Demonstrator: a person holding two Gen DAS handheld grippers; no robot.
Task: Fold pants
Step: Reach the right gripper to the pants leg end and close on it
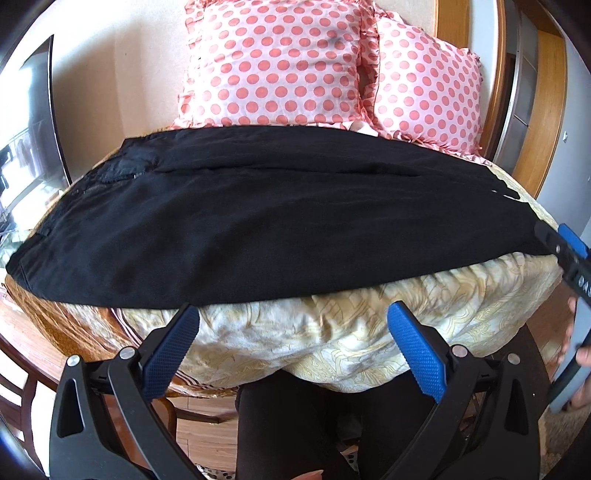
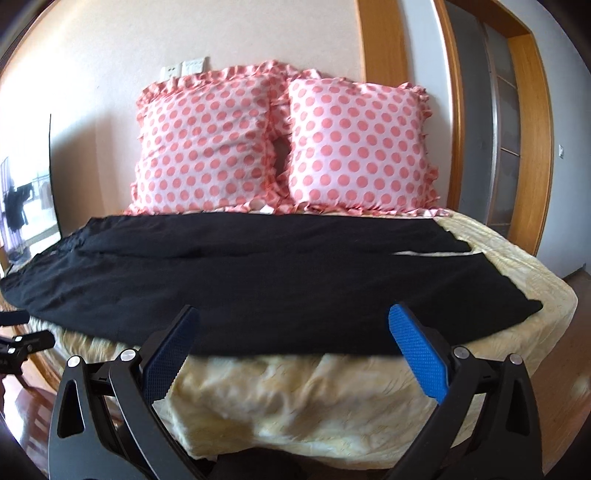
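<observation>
Two pink pillows with coral dots and frilled edges stand side by side against a cream wall (image 2: 258, 33) at the head of the bed: left pillow (image 2: 207, 144), right pillow (image 2: 358, 144), touching. A pale yellow patterned sheet (image 1: 332, 332) covers the bed. White wall sockets (image 2: 184, 68) sit above the left pillow. A wooden door frame (image 2: 532, 129) stands to the right.

a bed (image 2: 332, 391) covered in pale yellow is seen ahead of the claw; black pants (image 2: 258, 280) are spread across it, two polka-dot pillows (image 2: 354, 147) beyond.
</observation>
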